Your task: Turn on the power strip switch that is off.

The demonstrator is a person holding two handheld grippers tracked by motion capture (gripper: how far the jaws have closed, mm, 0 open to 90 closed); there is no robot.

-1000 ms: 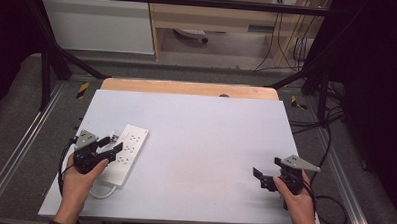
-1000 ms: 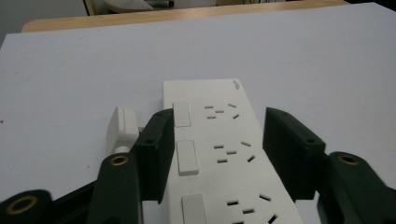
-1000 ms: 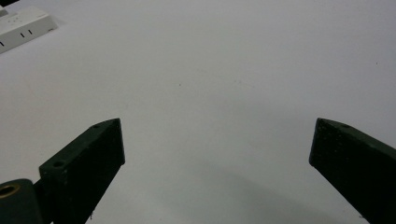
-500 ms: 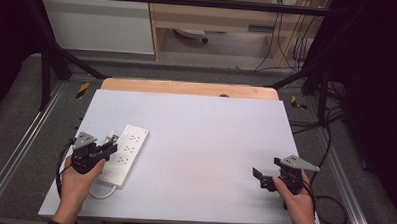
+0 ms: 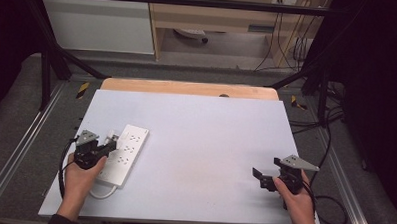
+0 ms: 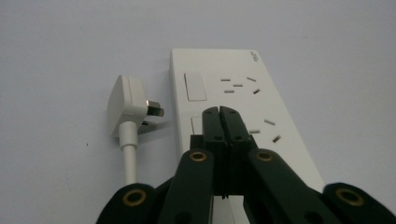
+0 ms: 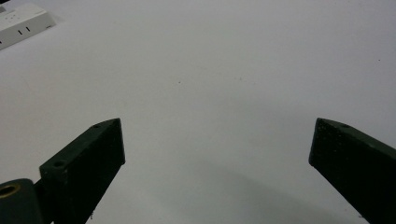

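Looking down from the high view, the left tool [image 5: 107,148] sits over the near half of a white power strip [image 5: 126,152], which lies at the left side of the pale worktop [image 5: 205,142], angled with its far end toward the middle. A white plug [image 5: 111,137] rests just beside the strip's left edge, and its white cable [image 5: 99,192] loops out from the near end of the strip. The right tool [image 5: 261,177] rests low at the near right part of the worktop, well apart from the strip, held by the person's right hand [image 5: 297,199].

From the left gripper view, the left tool [image 6: 219,111] has its jaws pressed together with nothing between them; they have just been closing. Their tips lie above the power strip [image 6: 243,98], near its rocker switches [image 6: 194,86]. The plug [image 6: 126,105] lies on the worktop just left of the strip, its metal prongs pointing at the strip's side, its cable [image 6: 129,158] running toward the camera.

From the right gripper view, the right tool [image 7: 217,142] stands wide open over bare worktop [image 7: 210,70], empty. A corner of the power strip [image 7: 23,23] shows at the upper left.
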